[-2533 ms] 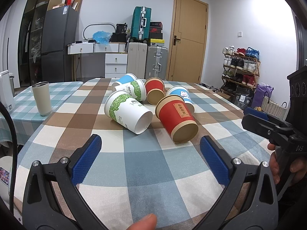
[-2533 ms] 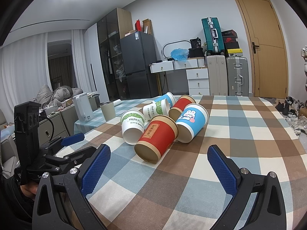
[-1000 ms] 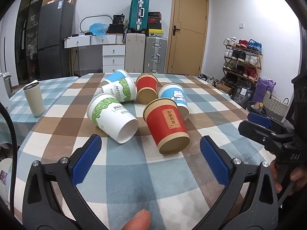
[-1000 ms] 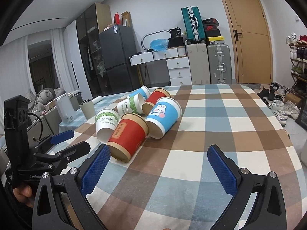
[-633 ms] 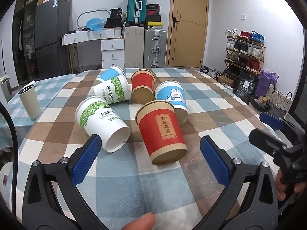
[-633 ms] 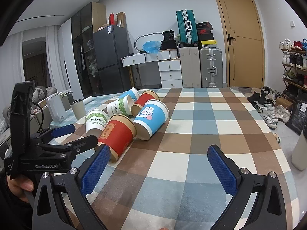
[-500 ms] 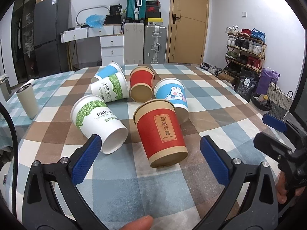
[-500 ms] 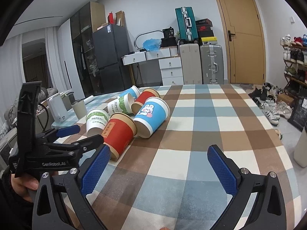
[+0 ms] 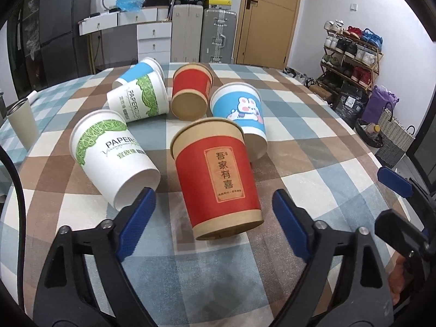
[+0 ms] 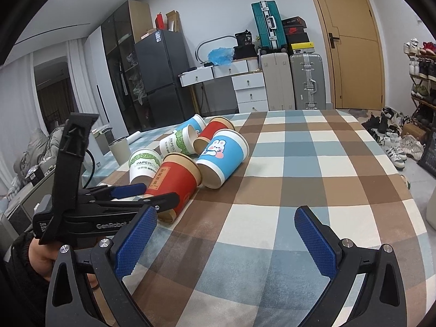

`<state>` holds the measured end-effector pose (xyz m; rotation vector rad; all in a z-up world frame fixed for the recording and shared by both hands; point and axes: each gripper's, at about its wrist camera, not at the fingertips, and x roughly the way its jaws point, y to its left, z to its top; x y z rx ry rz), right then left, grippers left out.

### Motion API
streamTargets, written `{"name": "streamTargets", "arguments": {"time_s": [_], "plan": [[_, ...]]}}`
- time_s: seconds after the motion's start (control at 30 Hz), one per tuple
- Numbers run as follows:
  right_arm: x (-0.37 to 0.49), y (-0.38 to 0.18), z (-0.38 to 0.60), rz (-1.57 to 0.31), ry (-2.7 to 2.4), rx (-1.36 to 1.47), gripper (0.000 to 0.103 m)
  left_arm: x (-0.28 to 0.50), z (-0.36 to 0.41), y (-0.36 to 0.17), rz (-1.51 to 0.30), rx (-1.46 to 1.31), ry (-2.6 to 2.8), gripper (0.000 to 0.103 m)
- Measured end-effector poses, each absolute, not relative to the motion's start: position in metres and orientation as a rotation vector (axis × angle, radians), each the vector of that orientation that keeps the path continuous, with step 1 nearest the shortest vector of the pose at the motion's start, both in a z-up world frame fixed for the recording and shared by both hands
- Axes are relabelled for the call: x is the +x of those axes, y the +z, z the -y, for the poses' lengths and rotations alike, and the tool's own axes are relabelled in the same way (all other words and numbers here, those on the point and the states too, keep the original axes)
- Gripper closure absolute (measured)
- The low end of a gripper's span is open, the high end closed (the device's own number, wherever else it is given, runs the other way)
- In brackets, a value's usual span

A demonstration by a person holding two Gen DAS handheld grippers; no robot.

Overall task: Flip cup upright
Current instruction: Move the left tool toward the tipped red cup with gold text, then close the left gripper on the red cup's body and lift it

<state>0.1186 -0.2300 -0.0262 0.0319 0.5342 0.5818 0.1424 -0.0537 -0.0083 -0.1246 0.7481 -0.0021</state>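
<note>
Tongs first: the left gripper stands wide, its blue pads either side of the near end of a red paper cup with a tan label, gripping nothing; whether the pads touch the cup I cannot tell. That cup lies on its side on the checked tablecloth, base toward the camera, mouth pointing away. The right gripper is equally wide and empty, poised over bare cloth to the right of the cups, with the left tool seen at its left reaching in at the red cup. Just left of the red cup lies a white cup with green print, also on its side, its base close by the left pad. Just behind on the right is a blue cup with a rabbit picture. Farther off lie a plain red cup, a second green-print cup and a blue-banded cup. A grey tumbler stands upright at far left.
</note>
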Motion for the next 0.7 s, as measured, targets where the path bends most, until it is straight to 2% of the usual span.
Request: {"name": "streamTargets", "arguments": {"time_s": [0.03,0.1,0.17,0.7], "plan": [[0.119,-0.026,0.23,-0.535,0.582,0.034,0.0,0.145,0.054,-0.011,-0.763,-0.135,-0.007,0.029],[0.118,-0.026,0.23,-0.536,0.584,0.036,0.0,0.148,0.054,-0.013,-0.785,-0.157,-0.024,0.045],[0.118,-0.026,0.231,-0.536,0.585,0.036,0.0,0.148,0.053,-0.015,-0.796,-0.174,-0.03,0.048],[0.115,-0.027,0.222,-0.542,0.621,0.024,0.0,0.101,0.041,-0.003,-0.721,-0.223,0.024,0.05]]}}
